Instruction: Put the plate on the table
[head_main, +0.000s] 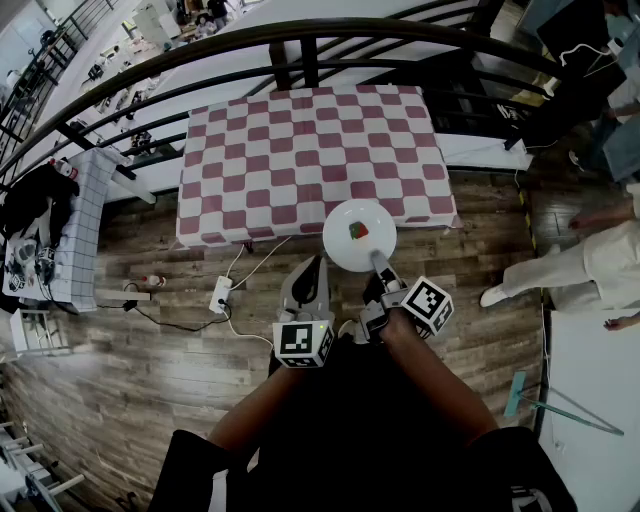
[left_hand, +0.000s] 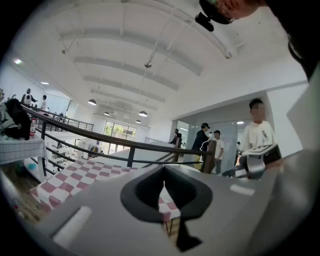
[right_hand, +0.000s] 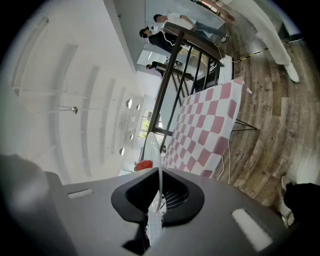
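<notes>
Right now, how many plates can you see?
1. The plate, a red item on it, is held by its rim in the right gripper, in the air before the table. No other shows.

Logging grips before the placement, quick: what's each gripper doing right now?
Left gripper: closed, nothing in it.
Right gripper: closed on the rim of the white plate.

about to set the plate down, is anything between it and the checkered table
Nothing visible does. The plate, gripped at its rim by the right gripper, hangs at the table's near edge; no object shows on its checkered top.
</notes>
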